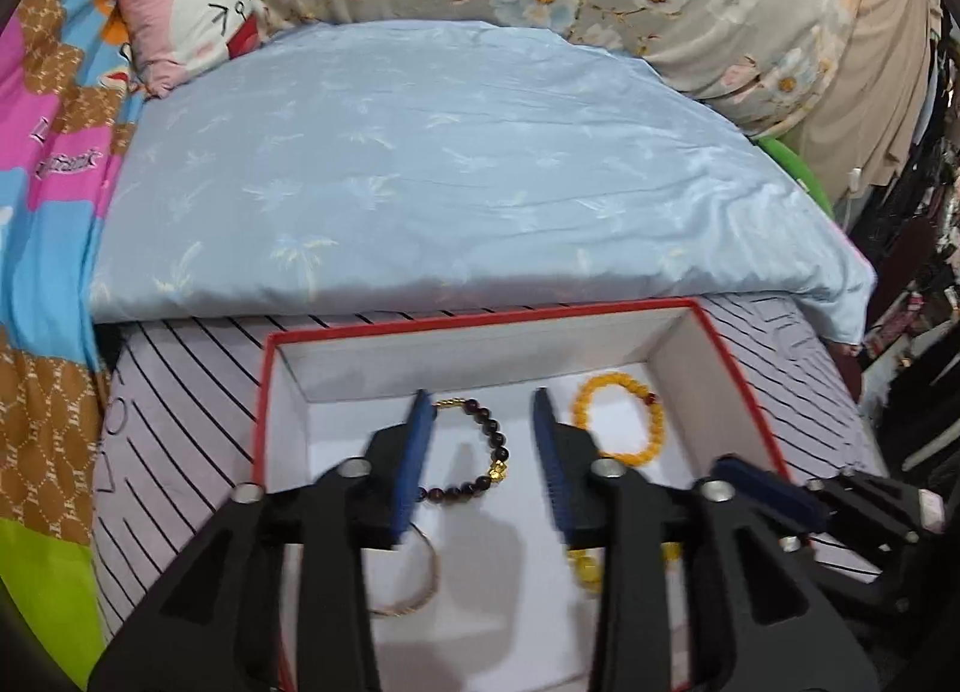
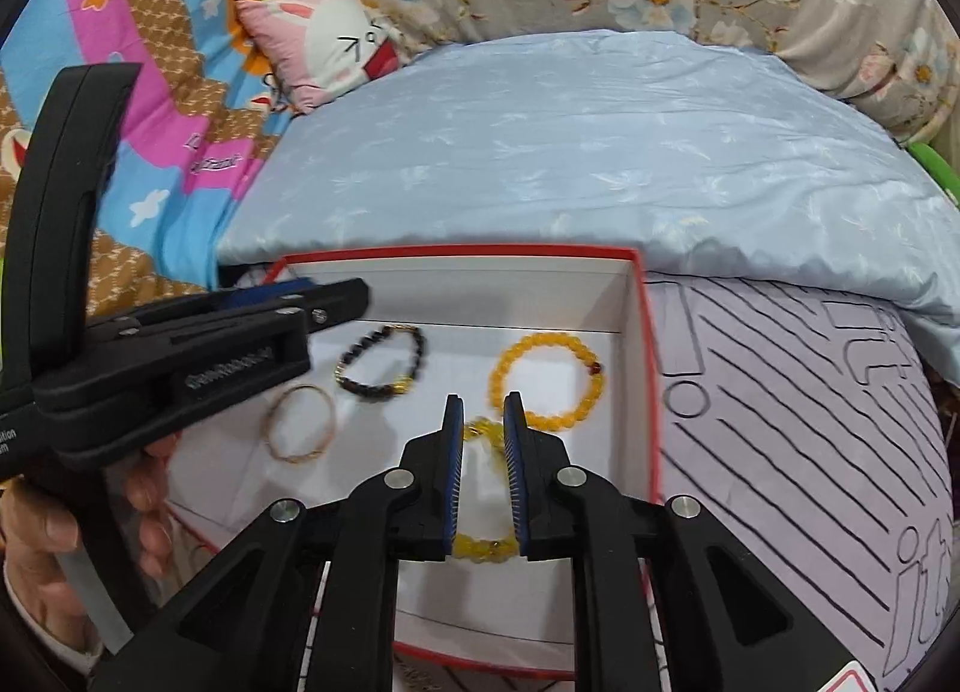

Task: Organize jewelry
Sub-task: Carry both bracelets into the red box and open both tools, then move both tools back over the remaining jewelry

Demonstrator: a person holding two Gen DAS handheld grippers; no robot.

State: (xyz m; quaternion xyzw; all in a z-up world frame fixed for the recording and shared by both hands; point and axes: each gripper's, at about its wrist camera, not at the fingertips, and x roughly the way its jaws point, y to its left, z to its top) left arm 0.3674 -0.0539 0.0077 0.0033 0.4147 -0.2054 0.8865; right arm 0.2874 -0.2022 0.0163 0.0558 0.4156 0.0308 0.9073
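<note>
Striped bedsheet [image 2: 810, 422], red-rimmed box [image 2: 651, 368], left gripper [image 1: 483, 401] apart, right gripper [image 2: 483, 407] around yellow bracelet [image 2: 483, 545]

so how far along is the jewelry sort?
Looks nearly done. Inside the red-rimmed box lie a dark bead bracelet, a yellow bead bracelet and a thin bangle. The right gripper is partly open around a second yellow bracelet on the box floor. The left gripper is open and empty. No loose jewelry visible outside.
</note>
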